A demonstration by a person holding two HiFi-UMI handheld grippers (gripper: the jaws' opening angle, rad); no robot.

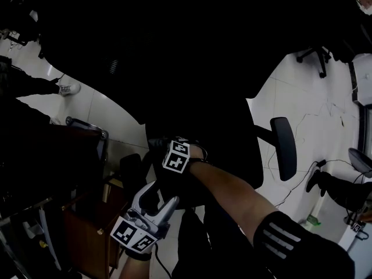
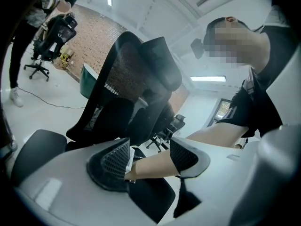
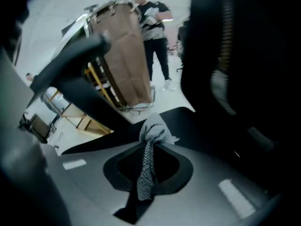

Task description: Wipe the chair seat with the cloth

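The black office chair [image 1: 203,121] fills the middle of the dim head view; its mesh back [image 2: 127,74] rises in front of the left gripper view. My right gripper [image 3: 149,166] is shut on a grey cloth [image 3: 154,132], which bunches past the jaw tips just over the black seat [image 3: 197,126]. In the head view this gripper [image 1: 163,147] is low over the seat, its tips lost in the dark. My left gripper [image 2: 150,159] is open and holds nothing; the person's forearm [image 2: 155,166] shows beyond its jaws. It hangs near the seat's front edge [image 1: 158,197].
The chair's right armrest [image 1: 283,148] sticks out over the white tiled floor. A brown wooden cabinet [image 1: 87,225] stands close at the left. A cardboard box on a cart [image 3: 127,55] and a standing person [image 3: 154,27] are beyond the seat. Another office chair [image 2: 49,36] stands far off.
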